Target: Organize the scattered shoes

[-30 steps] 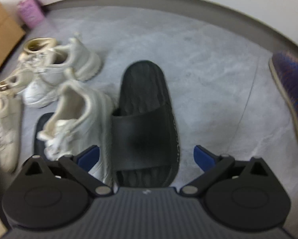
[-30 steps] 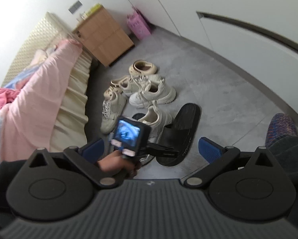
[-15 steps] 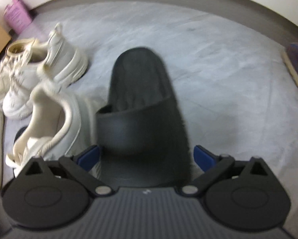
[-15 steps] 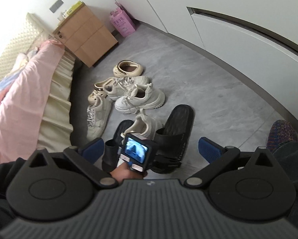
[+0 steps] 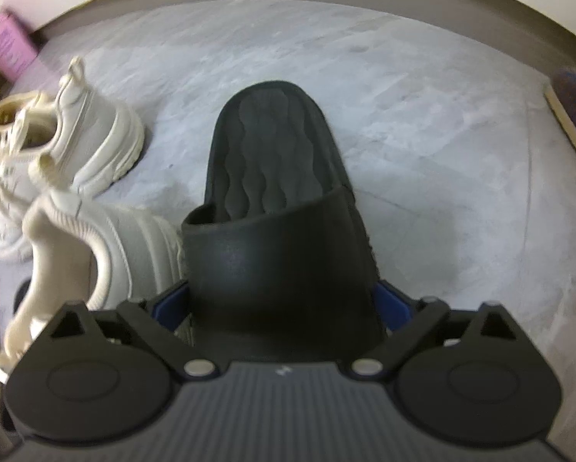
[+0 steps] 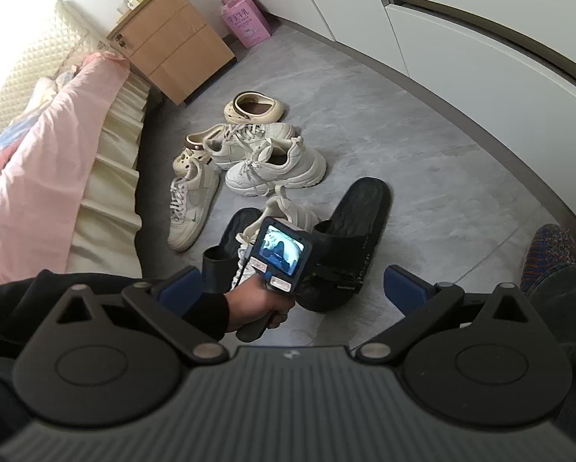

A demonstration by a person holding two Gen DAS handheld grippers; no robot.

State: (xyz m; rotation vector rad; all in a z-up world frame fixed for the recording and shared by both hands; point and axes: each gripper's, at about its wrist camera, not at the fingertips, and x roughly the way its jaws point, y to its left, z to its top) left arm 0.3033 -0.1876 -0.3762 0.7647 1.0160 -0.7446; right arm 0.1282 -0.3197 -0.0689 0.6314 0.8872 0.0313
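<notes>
A black slide point(image 5: 276, 177) lies on the grey floor with its strap end nearest me. My left gripper point(image 5: 280, 298) is open and low, with a blue pad on each side of the strap. A white chunky sneaker point(image 5: 107, 246) leans against the slide's left side. In the right wrist view the same slide point(image 6: 349, 231) and sneaker point(image 6: 288, 215) lie just past the left hand-held gripper point(image 6: 284, 254). A second black slide point(image 6: 234, 231) sits partly under that sneaker. My right gripper point(image 6: 292, 285) hangs high and open with nothing between its fingers.
More shoes lie scattered behind: another chunky sneaker point(image 6: 276, 169), a beige low sneaker point(image 6: 191, 204), two cream clogs point(image 6: 255, 107). A bed with a pink blanket point(image 6: 57, 154), a wooden nightstand point(image 6: 172, 50) and a pink bag point(image 6: 245, 19) stand left. A slippered foot point(image 6: 550, 250) is at the right.
My left gripper has moved forward and down over the black slide, so its fingers now straddle the strap. The right gripper's view has shifted only slightly.
</notes>
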